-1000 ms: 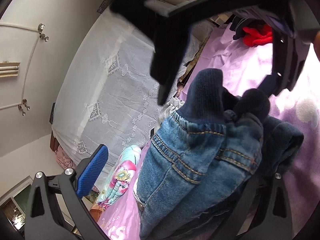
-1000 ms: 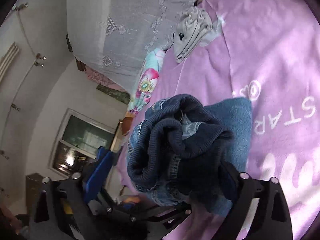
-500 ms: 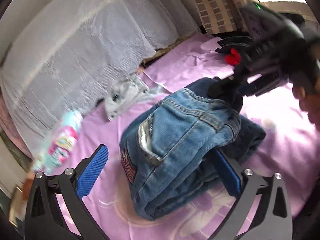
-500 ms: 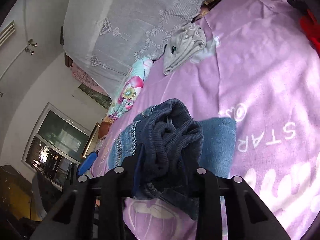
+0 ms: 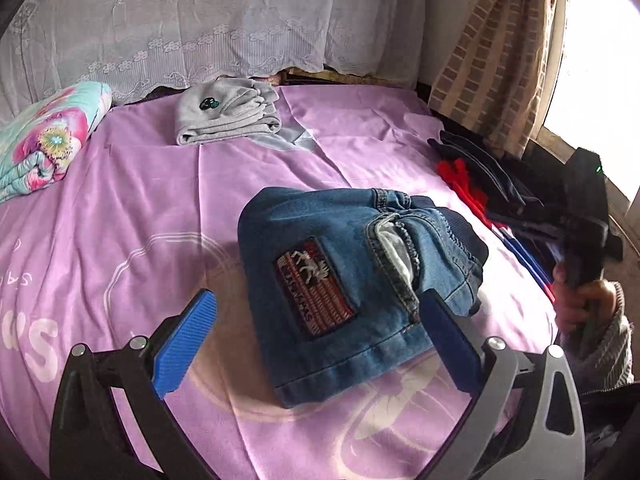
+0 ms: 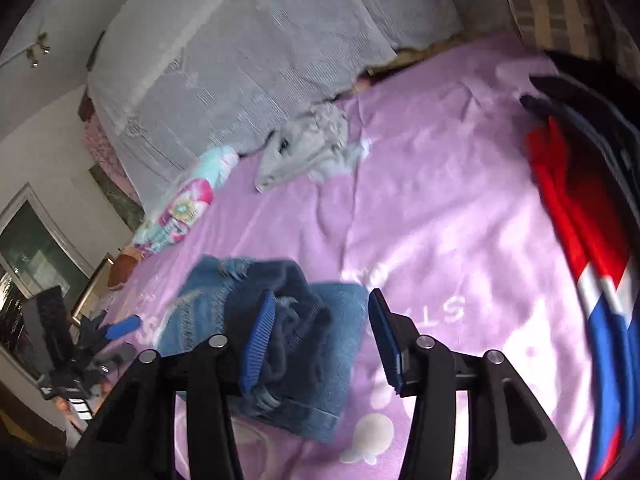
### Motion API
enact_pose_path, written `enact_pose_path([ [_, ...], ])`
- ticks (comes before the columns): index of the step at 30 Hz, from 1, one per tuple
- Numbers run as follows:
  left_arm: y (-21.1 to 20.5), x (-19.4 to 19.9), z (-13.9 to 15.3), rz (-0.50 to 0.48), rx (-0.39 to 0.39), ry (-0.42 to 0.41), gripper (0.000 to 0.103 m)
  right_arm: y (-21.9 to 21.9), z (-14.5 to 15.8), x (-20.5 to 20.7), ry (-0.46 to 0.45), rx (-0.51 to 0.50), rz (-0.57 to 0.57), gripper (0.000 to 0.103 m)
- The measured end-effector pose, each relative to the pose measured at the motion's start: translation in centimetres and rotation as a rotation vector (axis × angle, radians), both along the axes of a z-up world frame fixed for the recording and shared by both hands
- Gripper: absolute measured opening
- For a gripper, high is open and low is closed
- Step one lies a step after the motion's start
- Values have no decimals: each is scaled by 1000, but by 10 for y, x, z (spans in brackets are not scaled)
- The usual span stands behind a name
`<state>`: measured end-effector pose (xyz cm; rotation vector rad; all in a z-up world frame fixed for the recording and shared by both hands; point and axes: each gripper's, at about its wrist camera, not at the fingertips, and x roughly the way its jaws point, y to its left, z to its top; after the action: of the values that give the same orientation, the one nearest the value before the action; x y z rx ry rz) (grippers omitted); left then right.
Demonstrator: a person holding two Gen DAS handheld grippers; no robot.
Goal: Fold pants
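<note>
Blue denim pants [image 5: 352,280], folded into a compact bundle with a red-and-white embroidered patch facing up, lie on the purple bedsheet [image 5: 140,208] near the middle of the bed. The left gripper [image 5: 316,344] hangs just in front of the pants, its blue-padded jaws wide apart and holding nothing. The right gripper [image 6: 320,340] hovers above the pants' dark ribbed waistband side, jaws also spread and empty, though this view is blurred. Beyond the pants, toward the headboard, rests a folded grey garment [image 5: 228,112]. Left of the pants lies a rolled floral quilt [image 5: 44,140]. Right of the pants sits a pile of red and dark clothes [image 5: 480,184], by a hand [image 5: 580,300] gripping a black handle.
</note>
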<state>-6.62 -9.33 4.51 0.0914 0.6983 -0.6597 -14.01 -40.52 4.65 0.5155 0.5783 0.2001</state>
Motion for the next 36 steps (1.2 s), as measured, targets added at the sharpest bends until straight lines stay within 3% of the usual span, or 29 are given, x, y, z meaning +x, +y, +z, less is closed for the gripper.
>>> enact_pose_path([
  [3, -28, 10, -9, -45, 29, 10, 99, 26, 27, 15, -57, -2, 106, 34],
  [5, -46, 20, -34, -53, 57, 104, 99, 53, 29, 34, -48, -39, 175, 26],
  [6, -51, 24, -49, -38, 80, 132, 99, 64, 24, 45, -28, -49, 202, 26],
  [7, -56, 25, -62, -7, 128, 109, 99, 75, 13, 56, 17, -74, 210, 26],
  [9, -58, 21, -73, 18, 140, 58, 99, 81, -20, 75, 111, -109, 197, 24],
  [11, -62, 19, -73, 30, 159, 54, 99, 69, -42, 78, 122, -44, 186, 20],
  [14, -60, 15, -75, 28, 155, 55, 99, 54, -38, 72, 155, 74, 183, 14],
  [16, -54, 13, -76, 23, 128, 75, 99, 56, -19, 66, 124, 59, 198, 19],
  [19, -49, 11, -78, 16, 106, 88, 99, 73, 13, 71, 63, -51, 226, 35],
  [22, -49, 10, -79, 14, 107, 83, 99, 97, 26, 95, 67, -118, 269, 35],
  [26, -47, 9, -80, 4, 102, 82, 99, 135, 12, 117, 118, -237, 298, 31],
  [28, -46, 8, -80, -5, 96, 83, 99, 145, -7, 113, 158, -253, 313, 30],
  [29, -47, 7, -80, -9, 99, 77, 99, 147, -10, 103, 129, -277, 299, 30],
  [32, -47, 5, -81, -12, 108, 60, 99, 146, -10, 82, 90, -310, 283, 30],
  [36, -46, 9, -80, -12, 86, 70, 99, 145, -11, 93, 110, -318, 276, 28],
])
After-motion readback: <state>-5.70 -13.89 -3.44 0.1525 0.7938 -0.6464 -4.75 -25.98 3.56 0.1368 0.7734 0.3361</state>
